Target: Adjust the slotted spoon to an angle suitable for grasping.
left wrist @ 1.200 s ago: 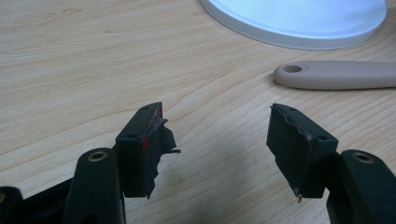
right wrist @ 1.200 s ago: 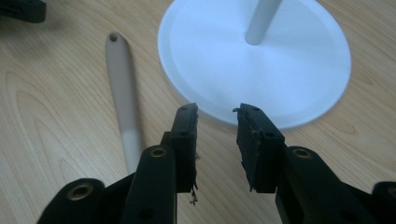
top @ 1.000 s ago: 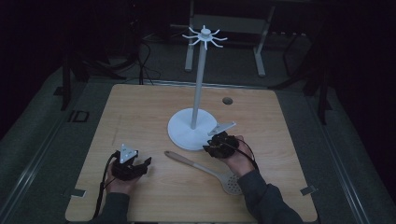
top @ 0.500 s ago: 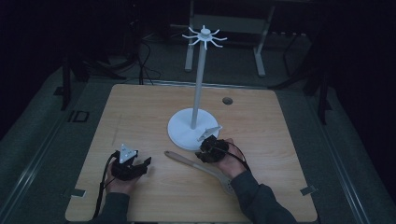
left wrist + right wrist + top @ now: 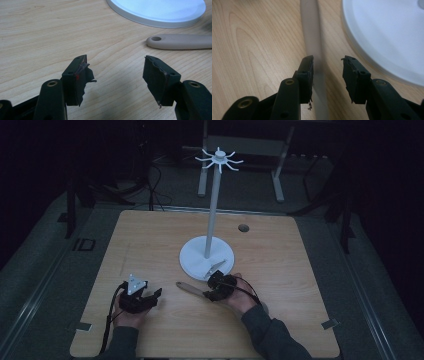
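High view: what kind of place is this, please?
Probably a lab or recording room, not a kitchen: a bare wooden table with only a white hook stand and a spatula, cables on the dark floor, metal frame legs behind.

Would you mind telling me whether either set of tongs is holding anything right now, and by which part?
Nothing is held. The right tongs have just been opening and straddle the spatula's handle without pressing it; the left tongs stand open over bare table.

Both hand-held grippers black; left hand-held gripper [image 5: 141, 299] carried grey triangular plate, trailing black cable; sleeves dark.
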Available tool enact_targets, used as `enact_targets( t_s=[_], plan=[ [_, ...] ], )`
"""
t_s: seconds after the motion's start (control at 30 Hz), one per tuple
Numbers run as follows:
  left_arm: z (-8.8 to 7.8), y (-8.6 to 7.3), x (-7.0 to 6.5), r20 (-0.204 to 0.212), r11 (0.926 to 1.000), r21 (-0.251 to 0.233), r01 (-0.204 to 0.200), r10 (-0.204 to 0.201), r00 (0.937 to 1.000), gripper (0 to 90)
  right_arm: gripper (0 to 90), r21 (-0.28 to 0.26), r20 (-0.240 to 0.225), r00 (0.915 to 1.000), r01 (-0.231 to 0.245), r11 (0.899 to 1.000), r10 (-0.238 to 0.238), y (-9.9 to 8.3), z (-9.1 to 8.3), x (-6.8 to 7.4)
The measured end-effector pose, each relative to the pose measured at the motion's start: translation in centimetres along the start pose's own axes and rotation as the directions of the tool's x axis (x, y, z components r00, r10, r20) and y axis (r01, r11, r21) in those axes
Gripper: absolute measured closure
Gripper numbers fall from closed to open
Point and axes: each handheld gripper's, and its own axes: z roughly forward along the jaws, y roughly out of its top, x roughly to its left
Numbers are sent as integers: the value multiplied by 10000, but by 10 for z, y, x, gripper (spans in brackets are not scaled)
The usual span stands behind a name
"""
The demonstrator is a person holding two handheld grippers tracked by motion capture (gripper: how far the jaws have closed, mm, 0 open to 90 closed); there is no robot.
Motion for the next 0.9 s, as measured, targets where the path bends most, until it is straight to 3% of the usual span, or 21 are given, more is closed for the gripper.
enact_targets(
  t_s=[0.2,0.4,0.9],
  plan=[
    [0,0,0,-3,10000,3,-3,3,10000,371,604,328,-174,9998,73,9994,-67,1,8,1],
    [0,0,0,2,10000,-10,2,-2,10000,371,668,644,-441,9988,258,9976,-230,2,15,3],
    [1,0,0,-1,10000,54,-51,51,10000,371,722,1198,-289,9940,1081,9869,-1054,12,20,9]
  ],
)
